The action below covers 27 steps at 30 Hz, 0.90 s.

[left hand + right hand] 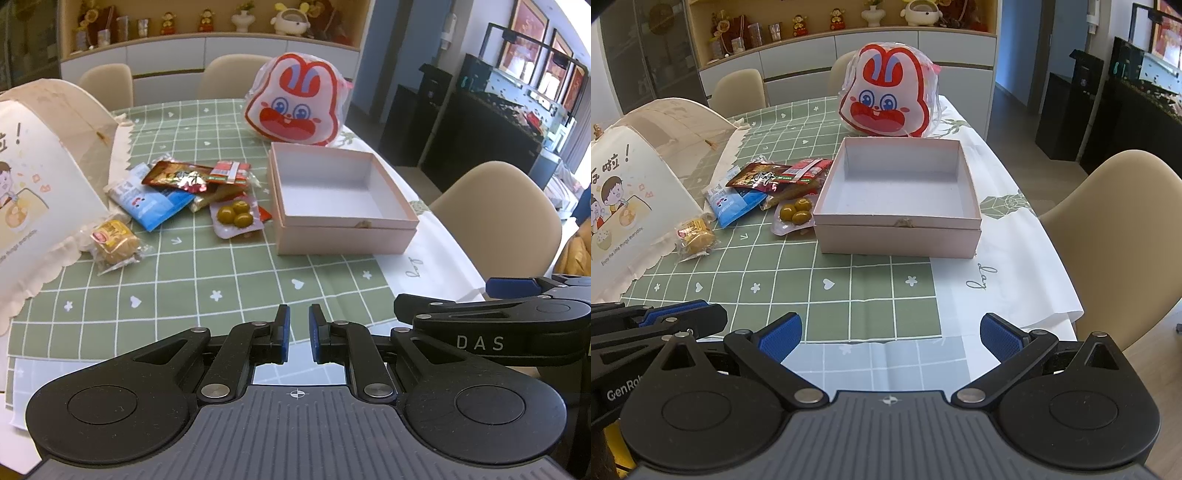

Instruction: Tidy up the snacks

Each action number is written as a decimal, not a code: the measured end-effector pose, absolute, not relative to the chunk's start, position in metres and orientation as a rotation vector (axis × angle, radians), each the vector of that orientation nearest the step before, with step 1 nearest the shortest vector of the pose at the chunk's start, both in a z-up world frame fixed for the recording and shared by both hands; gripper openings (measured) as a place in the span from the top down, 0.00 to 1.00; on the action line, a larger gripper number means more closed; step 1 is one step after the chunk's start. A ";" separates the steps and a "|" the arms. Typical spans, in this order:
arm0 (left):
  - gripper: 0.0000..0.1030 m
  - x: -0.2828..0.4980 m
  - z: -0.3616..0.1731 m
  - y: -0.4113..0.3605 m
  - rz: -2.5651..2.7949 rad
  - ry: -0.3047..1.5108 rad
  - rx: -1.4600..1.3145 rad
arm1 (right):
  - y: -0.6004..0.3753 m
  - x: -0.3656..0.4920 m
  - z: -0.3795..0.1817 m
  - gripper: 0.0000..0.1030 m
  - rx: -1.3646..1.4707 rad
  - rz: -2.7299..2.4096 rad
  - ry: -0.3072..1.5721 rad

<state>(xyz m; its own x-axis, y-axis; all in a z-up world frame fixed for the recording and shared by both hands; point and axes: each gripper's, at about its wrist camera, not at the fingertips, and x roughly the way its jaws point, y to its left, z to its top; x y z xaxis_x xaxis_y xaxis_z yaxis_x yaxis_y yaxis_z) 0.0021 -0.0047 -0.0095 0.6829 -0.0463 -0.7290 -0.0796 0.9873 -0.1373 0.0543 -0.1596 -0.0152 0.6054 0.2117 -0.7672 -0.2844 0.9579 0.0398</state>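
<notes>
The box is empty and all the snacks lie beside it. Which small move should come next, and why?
Probably reach the right gripper, whose jaws stand open, toward the pack of green olives. It lies nearest the empty pink box, right at its left wall, and on top of the snack pile, so it looks the easiest to lift in first. The left gripper is shut and holds nothing.

Bright, even daylight, soft shadows, sharp focus (fisheye bending at the edges).
</notes>
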 end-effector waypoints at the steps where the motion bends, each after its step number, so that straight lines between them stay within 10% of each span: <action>1: 0.86 0.002 -0.010 -0.005 0.018 0.821 -0.163 | -0.160 0.054 -0.015 0.00 -0.089 0.286 0.875; 27: 0.86 0.007 -0.018 0.001 0.038 0.845 -0.195 | -0.158 0.058 -0.020 0.00 -0.103 0.285 0.887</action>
<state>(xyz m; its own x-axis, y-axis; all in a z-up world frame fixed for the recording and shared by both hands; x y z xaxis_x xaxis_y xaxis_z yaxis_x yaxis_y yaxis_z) 0.0071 0.0011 -0.0182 0.6642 -0.0437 -0.7463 -0.1108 0.9815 -0.1561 0.0584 -0.1578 -0.0203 0.5967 0.2024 -0.7765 -0.2873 0.9574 0.0287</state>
